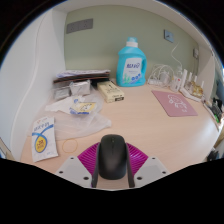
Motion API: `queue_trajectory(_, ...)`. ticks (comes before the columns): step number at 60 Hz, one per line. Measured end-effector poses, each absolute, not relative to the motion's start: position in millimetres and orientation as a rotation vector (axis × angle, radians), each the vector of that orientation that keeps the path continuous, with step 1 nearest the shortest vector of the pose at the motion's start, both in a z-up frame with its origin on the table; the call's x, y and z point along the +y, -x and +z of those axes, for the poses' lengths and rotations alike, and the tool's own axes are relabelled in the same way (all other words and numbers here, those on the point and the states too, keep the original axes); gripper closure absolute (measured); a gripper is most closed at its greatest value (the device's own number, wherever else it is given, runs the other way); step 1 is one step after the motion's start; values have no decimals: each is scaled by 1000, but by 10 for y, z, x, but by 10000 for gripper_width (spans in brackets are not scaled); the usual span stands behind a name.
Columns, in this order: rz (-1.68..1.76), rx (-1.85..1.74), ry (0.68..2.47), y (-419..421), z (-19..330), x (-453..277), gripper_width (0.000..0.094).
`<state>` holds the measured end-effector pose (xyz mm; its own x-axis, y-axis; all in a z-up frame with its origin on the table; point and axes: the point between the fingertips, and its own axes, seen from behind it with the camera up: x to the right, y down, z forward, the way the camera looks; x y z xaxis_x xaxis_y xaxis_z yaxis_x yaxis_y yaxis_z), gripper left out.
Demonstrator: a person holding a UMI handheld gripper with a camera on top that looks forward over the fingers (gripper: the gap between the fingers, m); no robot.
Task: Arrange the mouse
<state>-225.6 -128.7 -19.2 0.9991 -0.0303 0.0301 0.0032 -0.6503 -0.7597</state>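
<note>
A black computer mouse (112,157) sits lengthwise between my gripper's two fingers, its nose pointing away over the wooden table (140,120). My gripper (112,150) is shut on the mouse, with the magenta pads (88,158) pressed against both of its sides. A pink mouse mat (174,103) lies flat on the table, ahead and to the right, well beyond the fingers.
A blue detergent bottle (130,63) stands at the back against the wall. A small box (111,91) and clear plastic bags (82,118) lie ahead to the left. A card with a yellow face (42,138) lies at the near left. Small white items (190,82) crowd the far right.
</note>
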Motion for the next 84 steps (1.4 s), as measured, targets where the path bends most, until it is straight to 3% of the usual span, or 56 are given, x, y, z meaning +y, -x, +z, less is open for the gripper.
queue_trajectory(12,-10,-71,2276,2205,5,-1281,593)
queue_trajectory(29,180,-87,1957,1476,2026,-501,593)
queue_trajectory(35,124,-58,1901,726,2341,52,594)
queue_trajectory(41,47,-12,1935,-121,2012,594,594)
queue_trajectory(47,-30,6,2074,-818,1160,899,598)
queue_trajectory(55,-44,2,2234,-1235,216,1007,596)
queue_trajectory(61,-45,-40,2308,-1295,-138,994,536)
queue_trajectory(67,-36,-38,2313,-1294,-145,982,432)
queue_trajectory(73,-61,-29,2291,-1302,37,916,89)
queue_trajectory(84,-73,-15,2254,-1188,585,467,82)
